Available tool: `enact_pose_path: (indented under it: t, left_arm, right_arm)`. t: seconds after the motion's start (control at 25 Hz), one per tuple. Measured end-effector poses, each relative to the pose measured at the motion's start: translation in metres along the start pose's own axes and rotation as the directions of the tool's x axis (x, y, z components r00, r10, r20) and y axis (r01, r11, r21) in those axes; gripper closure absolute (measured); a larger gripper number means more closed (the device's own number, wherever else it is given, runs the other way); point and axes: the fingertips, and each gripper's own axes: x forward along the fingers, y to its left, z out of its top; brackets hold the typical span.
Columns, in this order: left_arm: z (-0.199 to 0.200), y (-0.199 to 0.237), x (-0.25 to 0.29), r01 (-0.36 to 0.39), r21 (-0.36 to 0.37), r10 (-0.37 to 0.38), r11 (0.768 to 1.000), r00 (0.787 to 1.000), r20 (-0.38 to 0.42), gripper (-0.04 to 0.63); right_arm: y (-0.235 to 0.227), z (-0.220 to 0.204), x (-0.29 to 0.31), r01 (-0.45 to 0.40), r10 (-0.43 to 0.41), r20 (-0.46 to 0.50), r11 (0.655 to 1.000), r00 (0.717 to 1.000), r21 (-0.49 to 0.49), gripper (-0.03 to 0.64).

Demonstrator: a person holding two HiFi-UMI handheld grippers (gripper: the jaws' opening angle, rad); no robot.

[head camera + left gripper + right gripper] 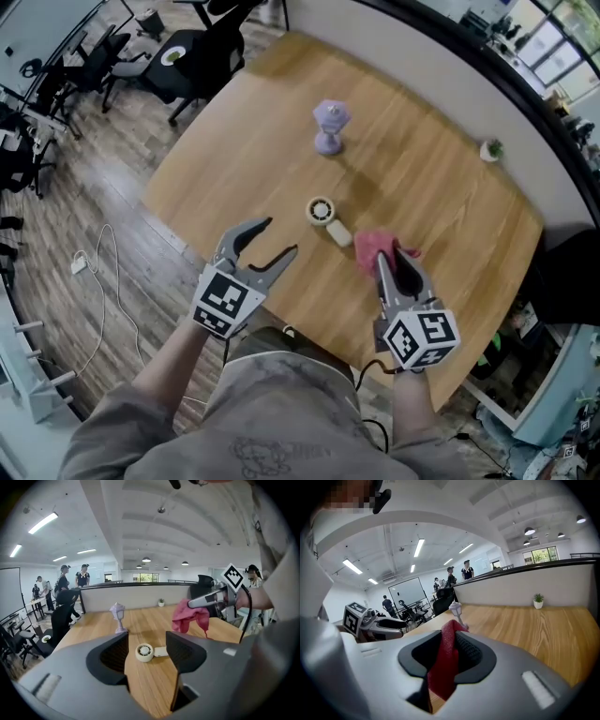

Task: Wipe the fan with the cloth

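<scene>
Two tongs: left tongs (280, 235) spread, empty; right tongs (394, 261) pinching crumpled pink cloth (367, 248).
Small round white fan (322, 210): wooden worktop (441, 187), frame centre.

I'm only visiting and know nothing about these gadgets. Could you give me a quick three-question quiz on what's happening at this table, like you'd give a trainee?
1. True or false: the right gripper is clamped on the red cloth.
2. What lies on the table ahead of the left gripper, whose jaws stand open? A) a mug B) a small white fan C) a book
3. Fill in: the purple lantern stands ____ from the person than the fan does.
Key: 1 true; 2 B; 3 farther.
</scene>
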Motion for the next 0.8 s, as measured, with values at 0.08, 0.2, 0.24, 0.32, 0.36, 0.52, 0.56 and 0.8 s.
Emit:
enact_pose_path:
  t: [0.08,0.2,0.24,0.32,0.36,0.52,0.56,0.8]
  left_arm:
    - [-0.005,0.002,0.013,0.023,0.044,-0.022,0.999,1.0,-0.013,0.345]
    - [-0.015,0.001,0.03,0.065,0.133,-0.061,0.989,0.997,-0.039,0.345]
    - [-0.018,0.001,0.036,0.081,0.161,-0.075,0.984,0.996,-0.046,0.345]
    - [-0.026,0.001,0.047,0.11,0.197,-0.101,0.974,0.993,-0.056,0.345]
    - [-0.032,0.002,0.053,0.123,0.202,-0.114,0.972,0.992,-0.057,0.345]
    - [-0.061,0.005,0.078,0.191,0.203,-0.18,0.96,0.981,-0.072,0.344]
    - [-0.064,0.007,0.084,0.208,0.2,-0.197,0.957,0.978,-0.073,0.342]
    - [-0.095,0.018,0.117,0.306,0.231,-0.289,0.924,0.951,-0.106,0.339]
  right_arm:
    - [-0.004,-0.004,0.008,-0.006,0.006,-0.013,1.0,1.0,0.001,0.52]
    - [-0.006,-0.012,0.02,-0.014,0.014,-0.026,1.0,1.0,0.01,0.52]
    - [-0.005,-0.015,0.023,-0.015,0.016,-0.03,1.0,0.999,0.015,0.52]
    - [-0.005,-0.021,0.032,-0.016,0.017,-0.037,1.0,0.999,0.024,0.52]
    - [-0.005,-0.023,0.036,-0.016,0.017,-0.041,1.0,0.999,0.026,0.52]
    - [-0.015,-0.035,0.043,0.016,-0.013,-0.06,0.998,0.998,0.055,0.52]
    - [-0.018,-0.038,0.045,0.031,-0.027,-0.067,0.998,0.997,0.062,0.52]
    - [-0.027,-0.053,0.054,0.103,-0.095,-0.087,0.991,0.992,0.091,0.52]
